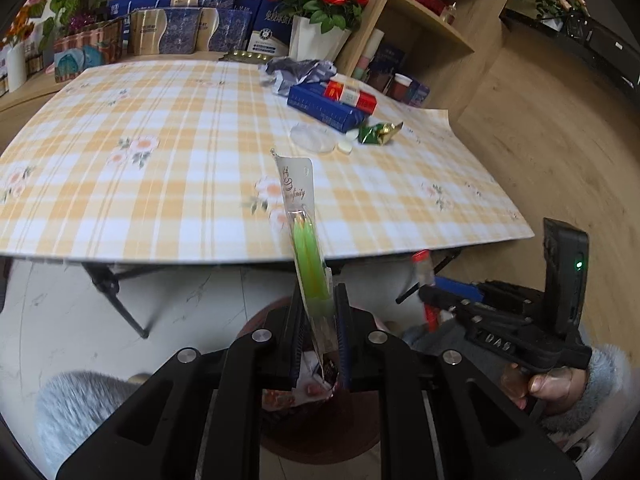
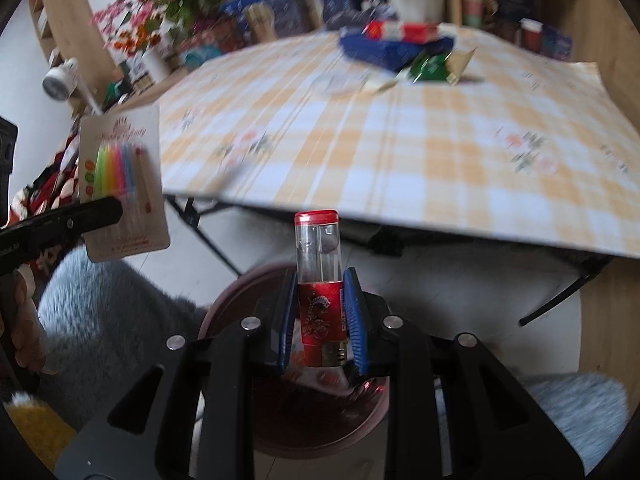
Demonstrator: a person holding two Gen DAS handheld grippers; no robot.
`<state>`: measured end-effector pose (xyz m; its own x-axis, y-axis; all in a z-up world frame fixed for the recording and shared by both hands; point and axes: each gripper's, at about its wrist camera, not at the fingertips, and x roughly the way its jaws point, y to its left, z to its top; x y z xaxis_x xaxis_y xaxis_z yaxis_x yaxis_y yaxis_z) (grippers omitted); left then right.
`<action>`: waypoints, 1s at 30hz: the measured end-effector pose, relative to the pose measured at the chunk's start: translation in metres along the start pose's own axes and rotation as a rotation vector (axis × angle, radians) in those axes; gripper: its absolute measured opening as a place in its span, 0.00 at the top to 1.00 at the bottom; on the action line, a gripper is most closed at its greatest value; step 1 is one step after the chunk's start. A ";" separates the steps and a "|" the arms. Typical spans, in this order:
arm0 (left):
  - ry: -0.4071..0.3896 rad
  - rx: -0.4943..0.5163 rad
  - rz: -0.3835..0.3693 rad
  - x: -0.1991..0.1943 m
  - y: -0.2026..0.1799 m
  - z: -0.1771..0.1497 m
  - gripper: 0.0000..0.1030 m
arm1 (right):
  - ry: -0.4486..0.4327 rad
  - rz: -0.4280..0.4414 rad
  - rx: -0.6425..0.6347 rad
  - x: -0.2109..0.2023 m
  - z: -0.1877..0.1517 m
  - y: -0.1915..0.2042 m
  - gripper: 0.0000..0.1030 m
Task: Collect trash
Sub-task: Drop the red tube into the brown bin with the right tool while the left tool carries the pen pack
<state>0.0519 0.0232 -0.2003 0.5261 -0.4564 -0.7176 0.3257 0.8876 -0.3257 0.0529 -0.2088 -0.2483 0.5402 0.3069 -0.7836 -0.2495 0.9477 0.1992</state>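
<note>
My left gripper (image 1: 320, 300) is shut on a pack of coloured candles (image 1: 308, 264), held edge-on above a round dark-red bin (image 1: 320, 432) on the floor. The pack also shows in the right wrist view (image 2: 124, 184). My right gripper (image 2: 320, 292) is shut on a red lighter (image 2: 318, 280) with a clear top, above the same bin (image 2: 288, 420). The right gripper shows in the left wrist view (image 1: 424, 292) at the right. On the table (image 1: 160, 200) lie a green wrapper (image 1: 376, 133), a blue box (image 1: 324, 106), a red-white pack (image 1: 352, 94) and a crumpled silver bag (image 1: 296, 72).
The folding table with a yellow checked cloth (image 2: 400, 140) stands in front of the bin. Flower pots (image 1: 320, 12), boxes (image 1: 192, 28) and a wooden shelf (image 1: 432, 20) stand behind it. A clear lid (image 1: 312, 138) lies on the cloth. Grey furry sleeves (image 2: 100, 312) flank the bin.
</note>
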 end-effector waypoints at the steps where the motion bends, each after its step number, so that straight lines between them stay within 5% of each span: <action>1: -0.001 0.002 0.004 0.001 -0.001 -0.006 0.86 | 0.019 0.003 -0.016 0.006 -0.005 0.004 0.74; 11: 0.002 -0.021 0.013 0.013 0.002 -0.018 0.86 | 0.180 -0.031 -0.100 0.060 -0.027 0.018 0.76; 20: 0.044 -0.010 0.005 0.024 0.000 -0.021 0.86 | 0.173 -0.029 -0.037 0.056 -0.026 0.008 0.75; 23: 0.056 0.003 0.004 0.026 -0.003 -0.023 0.86 | 0.136 -0.044 -0.014 0.049 -0.024 0.003 0.63; 30: 0.103 0.024 0.005 0.036 -0.007 -0.026 0.86 | 0.028 -0.096 0.071 0.027 -0.016 -0.016 0.17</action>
<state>0.0480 0.0026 -0.2404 0.4446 -0.4417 -0.7792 0.3427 0.8876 -0.3077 0.0590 -0.2173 -0.2822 0.5358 0.2128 -0.8171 -0.1394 0.9767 0.1630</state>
